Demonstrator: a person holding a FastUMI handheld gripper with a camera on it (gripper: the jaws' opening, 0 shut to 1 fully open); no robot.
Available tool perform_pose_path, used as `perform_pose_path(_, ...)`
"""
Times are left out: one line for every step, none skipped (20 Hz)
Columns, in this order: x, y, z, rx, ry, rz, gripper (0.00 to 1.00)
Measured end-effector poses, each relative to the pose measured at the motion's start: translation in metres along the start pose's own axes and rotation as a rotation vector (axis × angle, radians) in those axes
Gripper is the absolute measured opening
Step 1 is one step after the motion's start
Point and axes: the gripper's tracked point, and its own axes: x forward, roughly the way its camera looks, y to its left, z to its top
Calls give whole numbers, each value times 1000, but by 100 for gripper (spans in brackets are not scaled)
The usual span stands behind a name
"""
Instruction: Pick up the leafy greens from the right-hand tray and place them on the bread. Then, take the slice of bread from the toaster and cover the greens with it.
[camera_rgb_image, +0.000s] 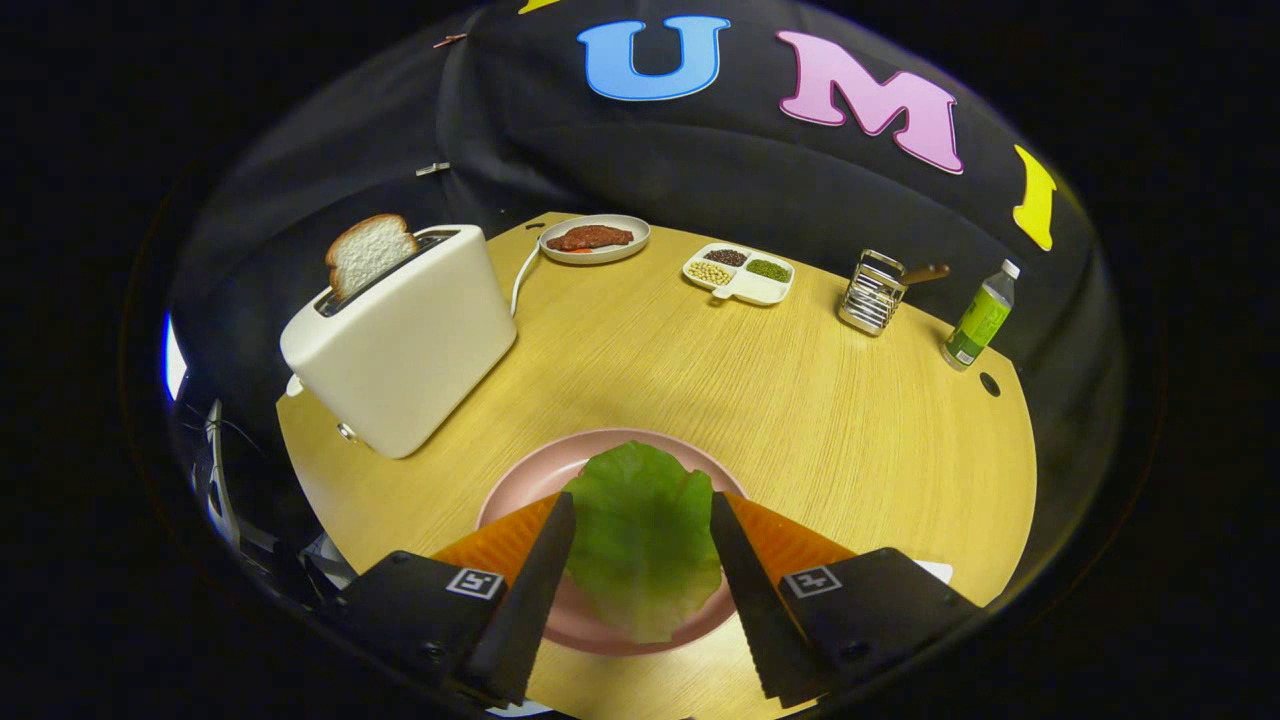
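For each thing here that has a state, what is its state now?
gripper: open, fingers either side of the leaf
leafy greens: lying flat on the pink plate
bread slice: upright in the toaster slot
bottle: upright, capped

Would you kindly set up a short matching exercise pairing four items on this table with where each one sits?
Items:
1. slice of bread
2. leafy green
3. piece of meat
4. green bottle

Places:
A. on the grey plate beyond the toaster
B. beside the metal rack
C. standing in the toaster slot
D. on the pink plate, between the open gripper fingers

Pairs: 1-C, 2-D, 3-A, 4-B
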Motion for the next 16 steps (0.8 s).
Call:
perform_pose_path(-5,1,1,-4,-10,3,87)
perform_pose_path(-10,0,4,-6,-23,3,87)
perform_pose_path(-17,0,8,-5,-41,2,89)
perform_pose_path(-25,-1,14,-3,-66,-4,91)
perform_pose_path(-34,-3,20,5,-91,-18,93)
perform_pose_path(-45,-4,27,16,-118,-30,94)
perform_pose_path(-56,-3,35,22,-152,-42,94)
perform_pose_path(-68,-2,47,16,-194,-59,94)
perform_pose_path(-83,-2,62,-5,-248,-78,94)
perform_pose_path(-98,1,77,-28,-301,-91,94)
perform_pose_path(-113,7,92,-53,-356,-100,95)
perform_pose_path(-130,13,111,-80,-418,-108,95)
perform_pose_path(-148,21,129,-108,-481,-115,96)
perform_pose_path(-164,29,149,-139,-547,-125,97)
perform_pose_path(-182,37,166,-174,-612,-135,98)
perform_pose_path(-199,44,183,-212,-668,-150,98)
